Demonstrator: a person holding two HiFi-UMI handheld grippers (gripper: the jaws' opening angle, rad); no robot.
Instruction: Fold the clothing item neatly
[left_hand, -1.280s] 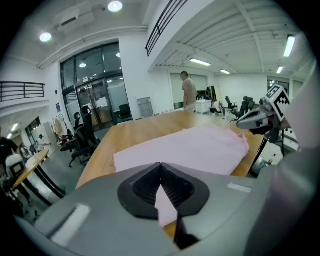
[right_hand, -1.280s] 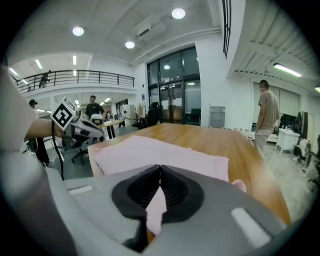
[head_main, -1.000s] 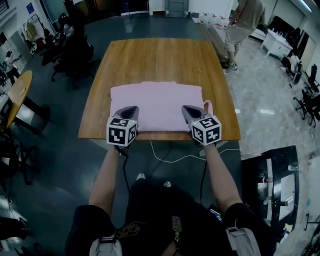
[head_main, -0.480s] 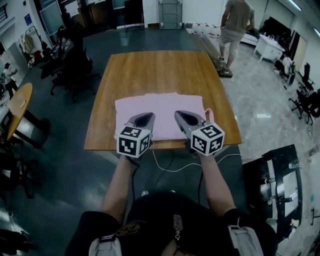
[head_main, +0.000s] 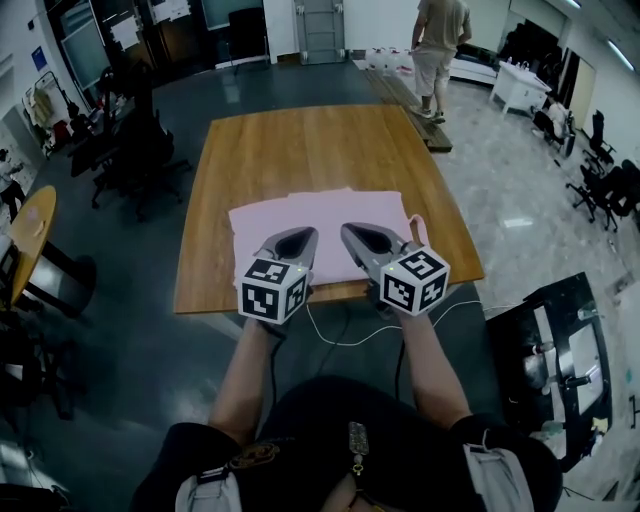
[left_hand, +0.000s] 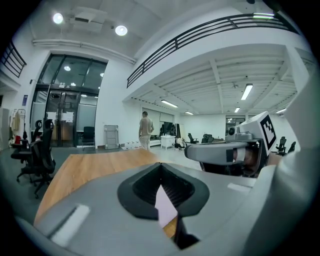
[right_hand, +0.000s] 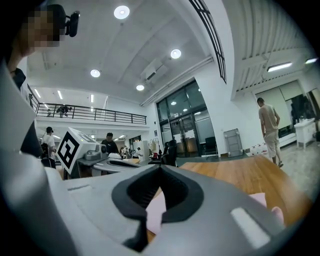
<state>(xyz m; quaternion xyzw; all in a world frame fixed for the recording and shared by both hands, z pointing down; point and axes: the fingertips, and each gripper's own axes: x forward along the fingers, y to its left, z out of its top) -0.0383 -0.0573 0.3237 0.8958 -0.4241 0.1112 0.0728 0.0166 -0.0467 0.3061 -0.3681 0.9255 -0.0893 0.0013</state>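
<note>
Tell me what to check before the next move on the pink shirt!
1. Left gripper shut: ok, its jaws meet.
2. Right gripper shut: ok, its jaws meet.
3. Cloth pinched in either gripper: cannot tell. Pink shows in the gap under each pair of jaws, but it may be cloth lying on the table.
4. Pink garment flat: ok where it shows. Its near edge is hidden behind the grippers.
5. Room on the table to fold away from the person: ok, bare wood lies beyond the garment.
6. Tidy outline: not ok, a small pink flap sticks out at the right edge.
</note>
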